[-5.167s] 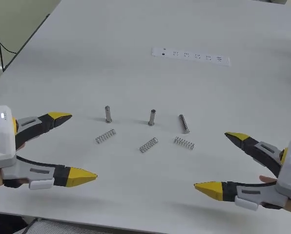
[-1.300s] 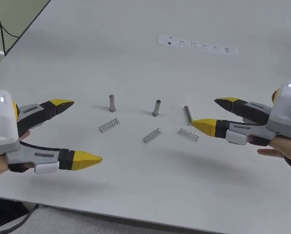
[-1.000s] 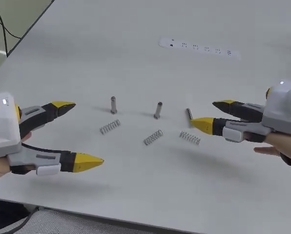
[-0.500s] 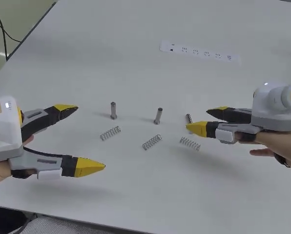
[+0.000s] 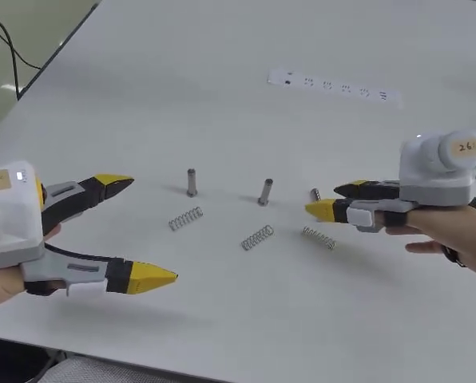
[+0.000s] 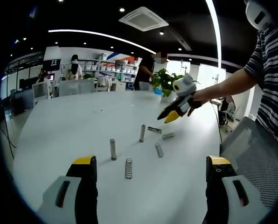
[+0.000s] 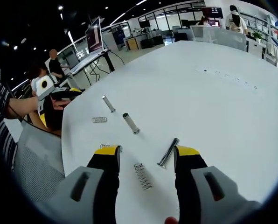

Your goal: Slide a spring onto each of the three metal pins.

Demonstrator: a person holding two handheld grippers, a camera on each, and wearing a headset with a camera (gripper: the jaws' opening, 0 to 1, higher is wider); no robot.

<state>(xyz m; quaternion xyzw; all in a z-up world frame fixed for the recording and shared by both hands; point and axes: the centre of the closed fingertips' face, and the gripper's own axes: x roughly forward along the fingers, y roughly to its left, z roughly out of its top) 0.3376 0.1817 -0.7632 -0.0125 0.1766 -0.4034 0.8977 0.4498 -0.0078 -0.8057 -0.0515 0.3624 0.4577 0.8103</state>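
- Right tongs [image 5: 327, 199], in the head view, are drawing in on the fallen pin [image 5: 315, 194], jaws parted but narrower than before. Left tongs [image 5: 144, 230] are hanging wide open, well away from that pin.
- Left gripper view: three springs [image 6: 159, 149] are lying bare near the fallen pin, so nothing is threaded yet.
- Right gripper view: the fallen pin and nearest spring [image 7: 142, 176] are sitting between the parted jaws, so a first pickup looks close.

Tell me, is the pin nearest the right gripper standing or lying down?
Lying down: the pin rests flat on the table; the other two pins stand upright.
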